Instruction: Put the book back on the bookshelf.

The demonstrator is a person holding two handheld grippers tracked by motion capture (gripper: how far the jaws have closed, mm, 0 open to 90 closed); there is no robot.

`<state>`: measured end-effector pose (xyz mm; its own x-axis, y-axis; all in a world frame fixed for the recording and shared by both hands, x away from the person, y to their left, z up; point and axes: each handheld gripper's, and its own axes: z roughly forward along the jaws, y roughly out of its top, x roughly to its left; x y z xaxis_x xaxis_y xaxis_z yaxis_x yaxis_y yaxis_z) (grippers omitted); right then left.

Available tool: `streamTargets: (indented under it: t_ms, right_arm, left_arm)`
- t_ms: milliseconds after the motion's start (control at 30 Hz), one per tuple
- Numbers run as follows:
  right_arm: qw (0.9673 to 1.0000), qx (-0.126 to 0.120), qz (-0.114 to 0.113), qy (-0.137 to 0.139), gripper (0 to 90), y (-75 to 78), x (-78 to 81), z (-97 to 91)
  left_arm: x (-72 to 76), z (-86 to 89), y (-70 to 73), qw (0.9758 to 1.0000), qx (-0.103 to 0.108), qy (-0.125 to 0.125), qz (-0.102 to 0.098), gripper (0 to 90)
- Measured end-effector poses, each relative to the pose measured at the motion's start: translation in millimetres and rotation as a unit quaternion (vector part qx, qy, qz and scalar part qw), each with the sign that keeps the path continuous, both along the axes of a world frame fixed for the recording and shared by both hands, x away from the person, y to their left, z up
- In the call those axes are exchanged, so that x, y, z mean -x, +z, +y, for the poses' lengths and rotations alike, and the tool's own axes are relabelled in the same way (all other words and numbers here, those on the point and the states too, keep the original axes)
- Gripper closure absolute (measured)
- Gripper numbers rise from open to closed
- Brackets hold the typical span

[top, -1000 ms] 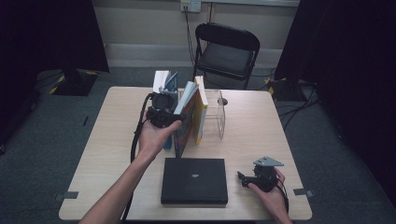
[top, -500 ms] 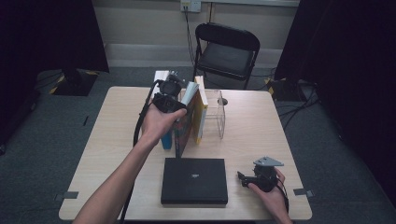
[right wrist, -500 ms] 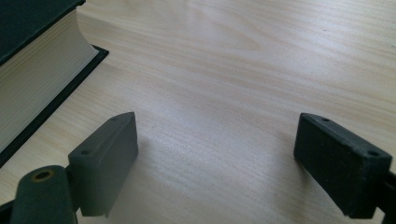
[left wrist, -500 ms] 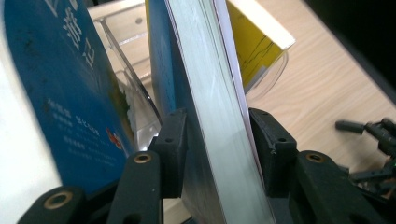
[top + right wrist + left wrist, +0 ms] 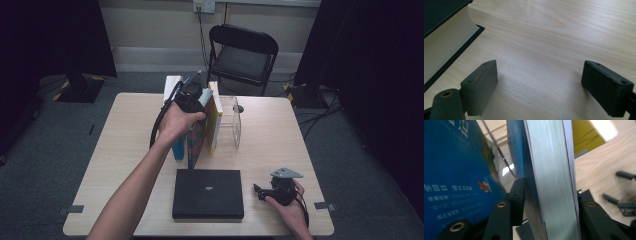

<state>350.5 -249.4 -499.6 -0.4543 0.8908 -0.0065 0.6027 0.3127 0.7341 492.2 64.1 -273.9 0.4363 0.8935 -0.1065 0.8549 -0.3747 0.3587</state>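
Several books stand in a row against a clear bookend (image 5: 235,122) at the back middle of the table. My left gripper (image 5: 192,95) sits over the top of the row. In the left gripper view its jaws (image 5: 549,195) have just been closing and now press both sides of a thick blue-covered book (image 5: 549,165) with grey page edges. A blue book with printed text (image 5: 454,170) leans at its left, and a yellow book (image 5: 586,135) stands behind it. My right gripper (image 5: 260,191) rests on the table at the front right, open (image 5: 540,77), with bare wood between its pads.
A black hardcover book (image 5: 207,192) lies flat at the front middle, and its page edge (image 5: 441,37) is close to the right gripper's left jaw. The wooden table (image 5: 125,135) is bare at the left. A black folding chair (image 5: 242,55) stands beyond the far edge.
My left hand has moved away from me along the row of books, toward the far edge and slightly right. The right hand has stayed where it was.
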Motion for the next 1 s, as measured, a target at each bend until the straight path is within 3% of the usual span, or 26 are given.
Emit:
streamTargets:
  t_ms: [133, 167, 367, 600, 800, 900, 967, 1000]
  right_arm:
    - [1.0000, 0.000, 0.000, 0.001, 13.5, 0.0, 0.1, 0.2]
    - [1.0000, 0.000, 0.000, 0.001, 13.5, 0.0, 0.1, 0.2]
    - [1.0000, 0.000, -0.001, 0.003, 13.5, 0.0, -0.4, 1.8]
    - [1.0000, -0.001, 0.000, 0.004, 13.5, 0.0, -0.4, 2.0]
    - [1.0000, 0.000, 0.001, 0.008, 13.5, 0.1, -0.8, 2.4]
    - [1.0000, -0.001, 0.001, 0.008, 13.5, 0.0, -1.0, 2.7]
    - [1.0000, -0.001, 0.001, 0.008, 13.5, 0.0, -1.0, 2.7]
    - [1.0000, -0.001, 0.001, 0.008, 13.5, 0.0, -1.0, 2.8]
  left_arm:
    - [-1.1, 8.0, 1.5, 0.9997, -0.018, 0.017, -0.004, 71.3]
    - [-2.0, 9.4, 1.8, 0.9994, -0.017, 0.031, -0.001, 72.7]
    - [-3.8, 5.6, 2.4, 0.9987, -0.007, 0.048, -0.019, 74.0]
    - [-10.9, 9.2, 4.8, 0.9978, 0.009, 0.063, -0.016, 74.1]
    - [-16.8, 9.1, 6.5, 0.9961, 0.021, 0.077, -0.035, 74.1]
    - [-21.5, 8.4, 7.0, 0.9959, 0.023, 0.081, -0.034, 74.1]
    - [-23.5, 8.5, 7.9, 0.9937, 0.031, 0.096, -0.048, 74.2]
    - [-25.5, 7.6, 8.4, 0.9939, 0.029, 0.097, -0.045, 74.2]
